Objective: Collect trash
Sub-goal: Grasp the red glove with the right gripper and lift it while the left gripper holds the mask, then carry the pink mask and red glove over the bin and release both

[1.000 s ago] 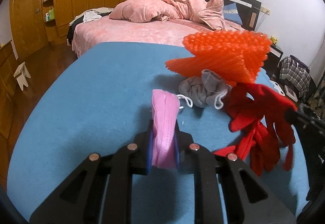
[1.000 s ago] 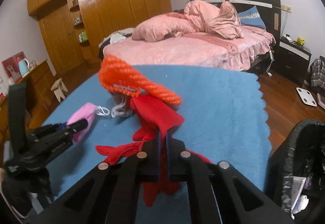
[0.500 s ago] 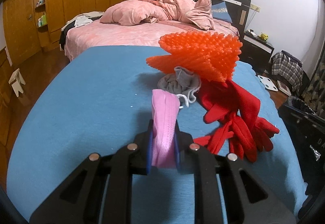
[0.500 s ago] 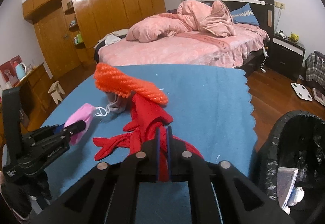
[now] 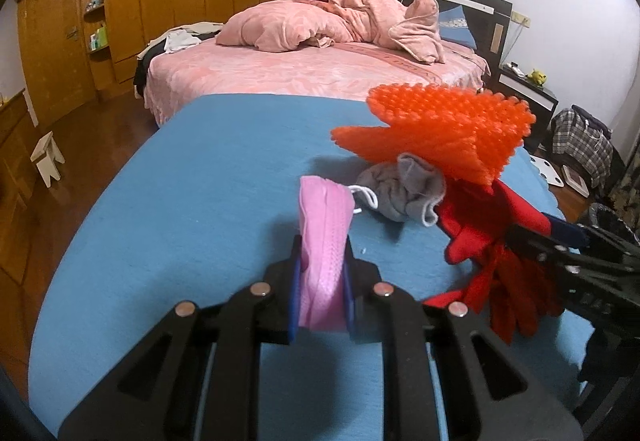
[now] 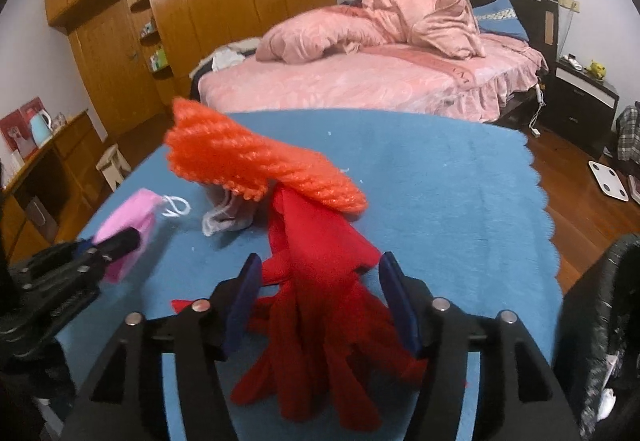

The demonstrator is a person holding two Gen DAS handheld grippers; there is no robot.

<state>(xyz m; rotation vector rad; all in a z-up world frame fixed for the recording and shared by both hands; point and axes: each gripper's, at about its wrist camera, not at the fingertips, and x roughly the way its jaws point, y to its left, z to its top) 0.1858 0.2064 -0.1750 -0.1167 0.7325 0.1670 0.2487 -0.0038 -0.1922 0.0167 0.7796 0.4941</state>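
Observation:
My left gripper point(image 5: 322, 261) is shut on a folded pink face mask point(image 5: 324, 233), held upright above the blue tablecloth point(image 5: 200, 201). The mask also shows in the right wrist view point(image 6: 128, 225). My right gripper point(image 6: 320, 289) is open, its jaws on either side of red gloves point(image 6: 316, 305) that lie on the cloth. An orange foam net point(image 6: 248, 169) rests over a grey sock point(image 6: 228, 217) just beyond the gloves. In the left wrist view the net point(image 5: 440, 129), sock point(image 5: 404, 193) and gloves point(image 5: 480, 225) sit to the right of the mask.
A black-lined trash bin point(image 6: 600, 321) stands at the table's right edge with some paper in it. A pink bed point(image 5: 312, 69) lies behind the table, wooden wardrobes point(image 6: 224, 1) to the left, a white stool point(image 5: 46, 157) on the floor.
My right gripper has opened and let go of the red gloves, which now lie between its jaws. My left gripper still holds the mask.

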